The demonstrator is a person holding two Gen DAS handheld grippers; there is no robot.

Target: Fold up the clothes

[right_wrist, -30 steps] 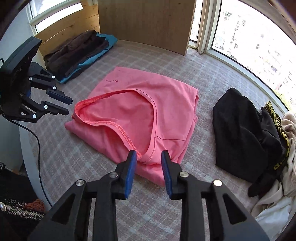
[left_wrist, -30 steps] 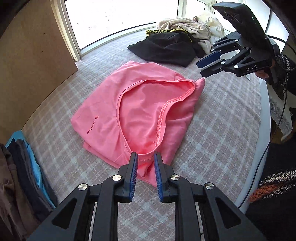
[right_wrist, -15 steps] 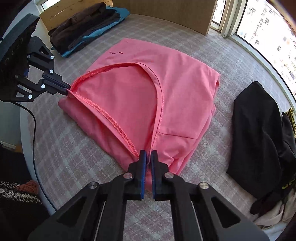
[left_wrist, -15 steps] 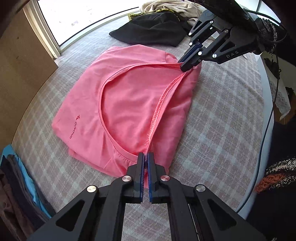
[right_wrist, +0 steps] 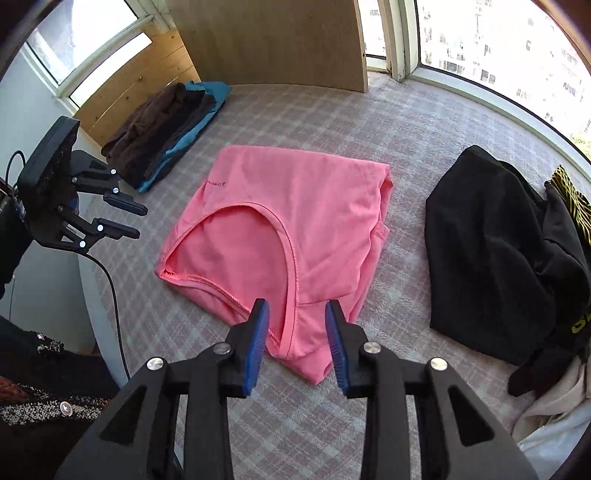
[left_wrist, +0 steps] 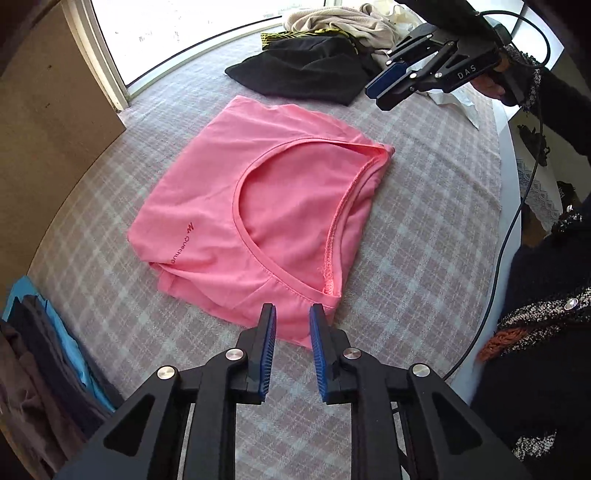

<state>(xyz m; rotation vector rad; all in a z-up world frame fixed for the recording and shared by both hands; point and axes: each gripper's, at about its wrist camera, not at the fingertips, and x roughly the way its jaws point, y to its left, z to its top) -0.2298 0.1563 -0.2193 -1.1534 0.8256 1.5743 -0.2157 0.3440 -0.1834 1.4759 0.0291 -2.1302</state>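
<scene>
A pink T-shirt (left_wrist: 266, 206) lies folded flat on the checked cloth, neckline up; it also shows in the right wrist view (right_wrist: 295, 229). My left gripper (left_wrist: 292, 332) is open and empty, just above the shirt's near edge. My right gripper (right_wrist: 297, 328) is open and empty over the shirt's opposite end by the collar. Each gripper also shows in the other's view, the right one (left_wrist: 384, 88) raised beyond the shirt, the left one (right_wrist: 129, 218) open beside it.
A black garment (right_wrist: 491, 251) and a pile of loose clothes (left_wrist: 340, 22) lie by the window. A stack of folded dark and blue clothes (right_wrist: 166, 129) sits by the wooden panel (right_wrist: 273, 40). The table edge and a cable (left_wrist: 506, 258) run along the person's side.
Both grippers were shut on the shirt's collar edge half a second ago. Now both have opened, let go and pulled back. The shirt lies flat.
</scene>
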